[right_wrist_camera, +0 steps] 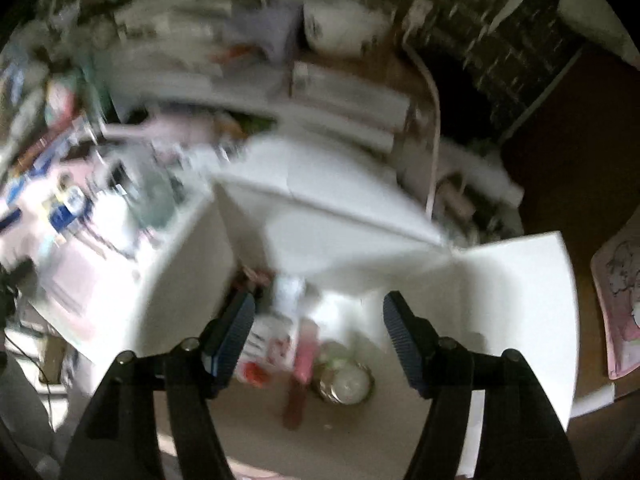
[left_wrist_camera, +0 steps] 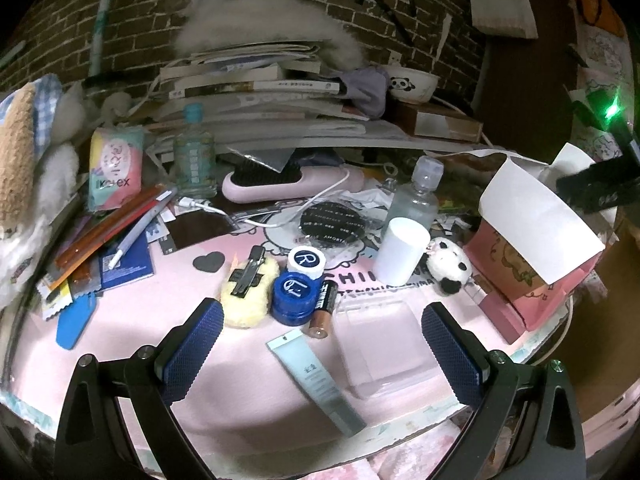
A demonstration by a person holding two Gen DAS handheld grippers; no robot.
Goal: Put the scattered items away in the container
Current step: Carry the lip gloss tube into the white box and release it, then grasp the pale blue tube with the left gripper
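My left gripper (left_wrist_camera: 322, 334) hangs open over the pink desk mat (left_wrist_camera: 248, 364), nothing between its fingers. Just ahead lie a pale blue tube (left_wrist_camera: 316, 380), a battery (left_wrist_camera: 322, 308), a blue-and-white lens case (left_wrist_camera: 298, 284), a yellow puff with a black clip (left_wrist_camera: 246, 290), a white cup (left_wrist_camera: 401, 256), a panda toy (left_wrist_camera: 448, 266) and a clear flat case (left_wrist_camera: 380, 348). The pink box with white flaps (left_wrist_camera: 532, 256) stands at the right. In the blurred right wrist view, my right gripper (right_wrist_camera: 319, 320) is open above that box's open flaps (right_wrist_camera: 516, 304); a round tin (right_wrist_camera: 348, 382) and pink items (right_wrist_camera: 306, 354) lie inside.
A book stack (left_wrist_camera: 256, 92), hairbrush (left_wrist_camera: 288, 182), two bottles (left_wrist_camera: 194, 152), tissue pack (left_wrist_camera: 114, 168), pens (left_wrist_camera: 120, 228) and a white cable (left_wrist_camera: 280, 210) crowd the back and left. A panda bowl (left_wrist_camera: 412, 82) sits behind. The desk's front edge (left_wrist_camera: 400, 428) is close.
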